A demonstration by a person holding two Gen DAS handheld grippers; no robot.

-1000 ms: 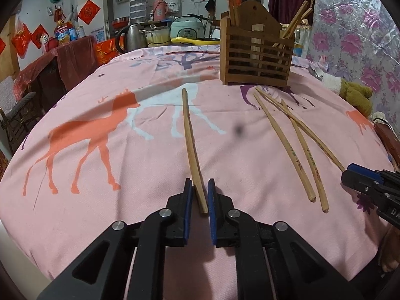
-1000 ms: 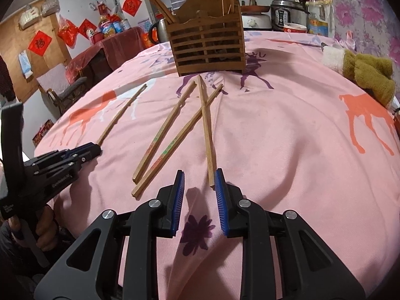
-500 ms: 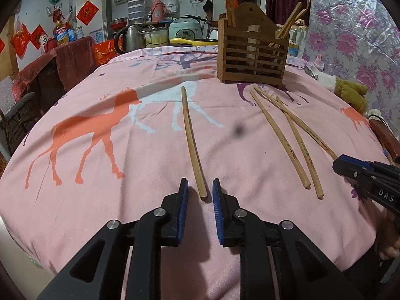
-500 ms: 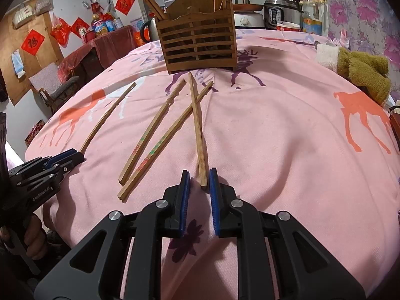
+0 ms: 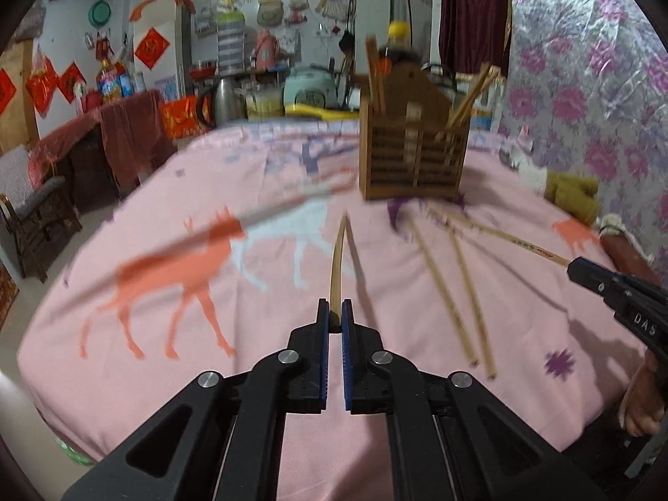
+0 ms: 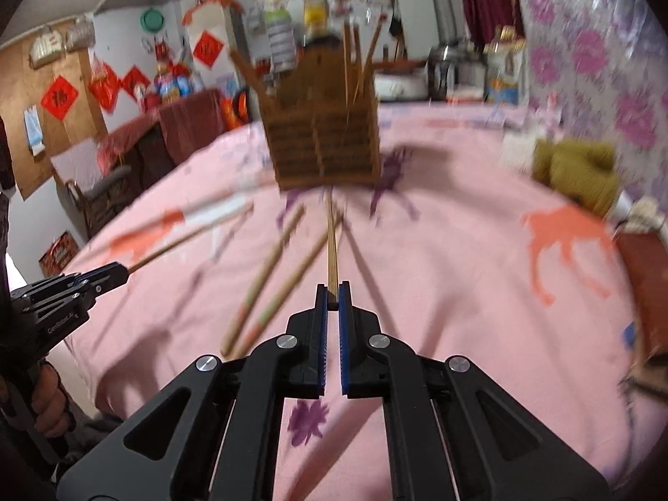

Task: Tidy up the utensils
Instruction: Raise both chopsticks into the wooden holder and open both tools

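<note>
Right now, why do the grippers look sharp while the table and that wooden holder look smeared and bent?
Left wrist view: the left gripper and its chopstick stay crisp, since the camera rides with them, while the wooden holder and tablecloth streak with motion blur. Right wrist view: likewise, a sharp right gripper, blurred loose chopsticks. The fisheye lenses bend the edges.

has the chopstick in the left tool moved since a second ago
Yes. The chopstick lay flat on the pink cloth; now the left tool is shut on its near end, which is raised off the cloth.
</note>
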